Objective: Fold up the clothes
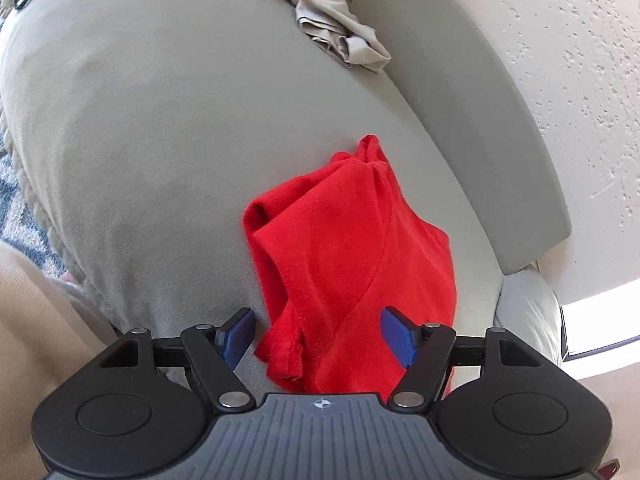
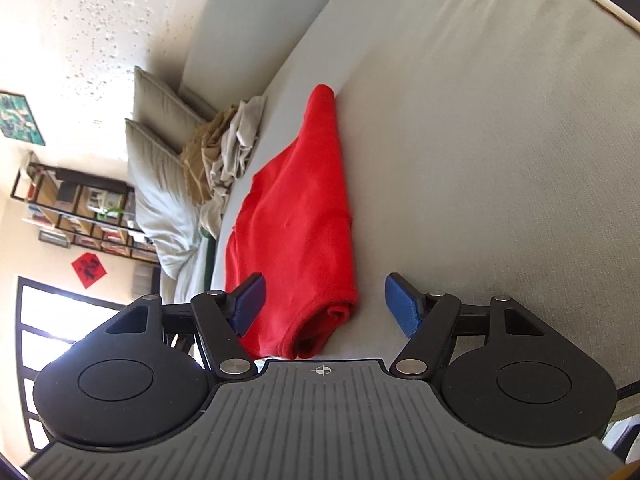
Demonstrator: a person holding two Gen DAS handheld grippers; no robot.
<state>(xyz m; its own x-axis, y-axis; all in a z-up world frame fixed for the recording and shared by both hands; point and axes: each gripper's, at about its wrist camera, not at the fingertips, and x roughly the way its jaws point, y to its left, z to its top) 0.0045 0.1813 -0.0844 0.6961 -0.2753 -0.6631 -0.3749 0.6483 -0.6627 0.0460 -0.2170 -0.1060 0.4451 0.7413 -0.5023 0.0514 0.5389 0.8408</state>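
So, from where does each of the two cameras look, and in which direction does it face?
Left wrist: sits on the left gripper, looks down at the crumpled red fabric shirt on the grey bed sheet; open blue fingers and a beige trouser leg show.
Right wrist: sits on the right gripper, rolled sideways, looks along the bed toward the pillows and bookshelf; only its open fingers show.
Shared: the red shirt, the sheet, the beige and grey pile of clothes.

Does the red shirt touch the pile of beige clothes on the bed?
Apart. The left wrist view shows bare bed cover between the red shirt and the beige pile.
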